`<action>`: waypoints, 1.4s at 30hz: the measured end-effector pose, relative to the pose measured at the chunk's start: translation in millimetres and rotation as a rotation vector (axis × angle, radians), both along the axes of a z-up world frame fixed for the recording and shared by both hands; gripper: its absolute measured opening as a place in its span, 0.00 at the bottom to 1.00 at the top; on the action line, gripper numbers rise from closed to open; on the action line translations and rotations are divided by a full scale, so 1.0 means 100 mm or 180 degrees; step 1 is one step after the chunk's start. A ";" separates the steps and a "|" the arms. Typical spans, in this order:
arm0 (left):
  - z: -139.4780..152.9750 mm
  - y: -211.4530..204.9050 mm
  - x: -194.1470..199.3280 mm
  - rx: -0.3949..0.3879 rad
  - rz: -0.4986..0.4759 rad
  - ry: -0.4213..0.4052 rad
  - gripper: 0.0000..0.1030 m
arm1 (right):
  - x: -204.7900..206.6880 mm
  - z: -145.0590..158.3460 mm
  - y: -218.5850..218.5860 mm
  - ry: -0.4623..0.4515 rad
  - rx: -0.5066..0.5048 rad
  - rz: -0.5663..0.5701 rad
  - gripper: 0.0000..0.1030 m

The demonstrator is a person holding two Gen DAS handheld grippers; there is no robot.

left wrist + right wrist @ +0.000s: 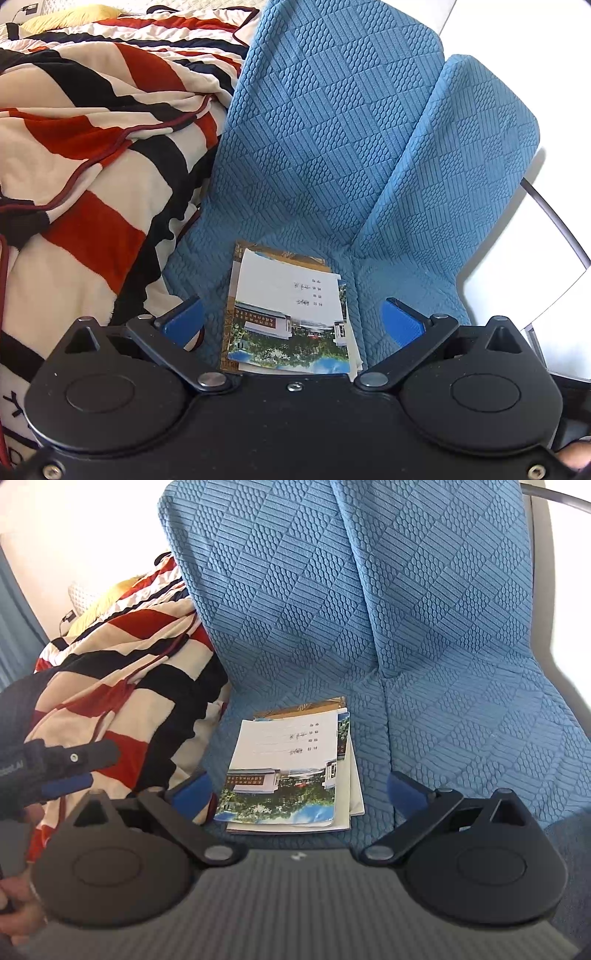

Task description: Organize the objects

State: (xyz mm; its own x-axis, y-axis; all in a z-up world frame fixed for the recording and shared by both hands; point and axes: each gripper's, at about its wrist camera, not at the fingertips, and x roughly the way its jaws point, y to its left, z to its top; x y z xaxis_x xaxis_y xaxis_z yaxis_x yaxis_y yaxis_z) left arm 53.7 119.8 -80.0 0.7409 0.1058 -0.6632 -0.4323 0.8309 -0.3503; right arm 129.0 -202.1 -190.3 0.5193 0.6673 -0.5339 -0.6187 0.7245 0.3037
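A small stack of booklets (291,771) lies flat on the blue quilted seat cover (461,716), near its front edge, just left of the seam between cushions. The seat to its right is bare; a soft striped blanket (122,690) crowds the left. The right gripper (297,794) and the left gripper (293,319) both stand wide, holding nothing, the glossy covers lying between their fingers.

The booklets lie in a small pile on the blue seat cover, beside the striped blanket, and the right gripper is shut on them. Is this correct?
Not quite. The right wrist view shows the right gripper open, gripping nothing. The booklets do lie piled on the blue seat cover, beside the striped blanket.
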 end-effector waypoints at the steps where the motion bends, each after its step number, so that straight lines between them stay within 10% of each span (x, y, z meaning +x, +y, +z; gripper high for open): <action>1: 0.00 0.01 0.00 0.0013 0.0015 0.0001 0.99 | 0.00 0.00 0.01 -0.0015 -0.0027 0.0011 1.00; 42: -0.08 -0.03 0.03 0.0003 -0.0087 0.0088 0.99 | 0.01 -0.05 0.02 0.0062 -0.0123 0.0059 1.00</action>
State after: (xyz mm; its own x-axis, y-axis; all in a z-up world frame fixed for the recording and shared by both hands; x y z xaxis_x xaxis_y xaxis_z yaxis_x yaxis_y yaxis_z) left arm 56.8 116.5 -87.6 0.7250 0.0864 -0.6833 -0.4188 0.8429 -0.3378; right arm 129.7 -199.6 -195.4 0.4962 0.6553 -0.5695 -0.6264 0.7244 0.2878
